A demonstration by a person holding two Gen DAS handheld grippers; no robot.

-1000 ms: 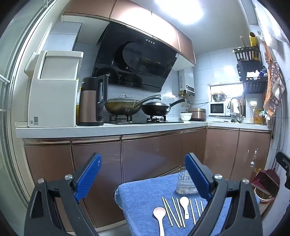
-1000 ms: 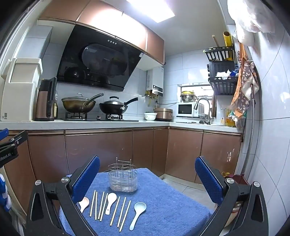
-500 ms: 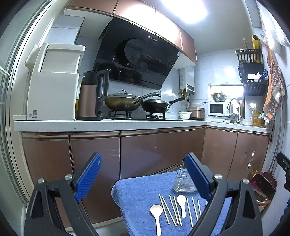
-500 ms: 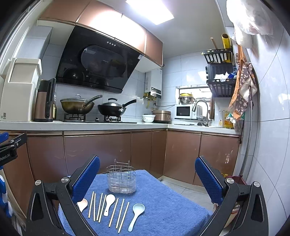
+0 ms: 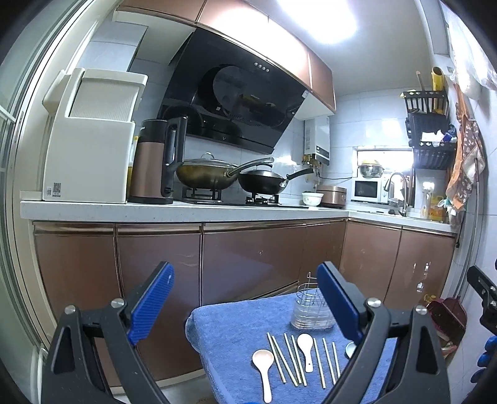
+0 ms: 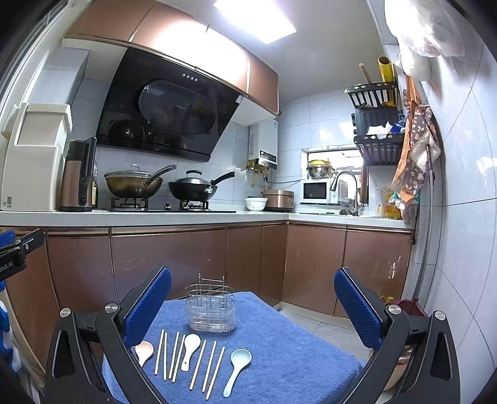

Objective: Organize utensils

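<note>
Approach step; nothing gripped. Left gripper (image 5: pixel 245 303) and right gripper (image 6: pixel 253 306) both have fingers spread wide and empty, held above the blue towel (image 6: pixel 279 342). Chopsticks (image 6: pixel 198 363) and spoons (image 6: pixel 237 366) lie flat below and between the right fingers, long axes running toward the holder (image 6: pixel 210 309) beyond, spoon bowls pointing at it. Next move probably calls for descending and closing across one shaft.

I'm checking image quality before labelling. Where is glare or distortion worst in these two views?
Left wrist view: the ceiling light blows out white and the counter bows from fisheye bending. Right wrist view: the ceiling light also clips, with glare by the window; the spoons and chopsticks on the blue towel stay sharp.
</note>
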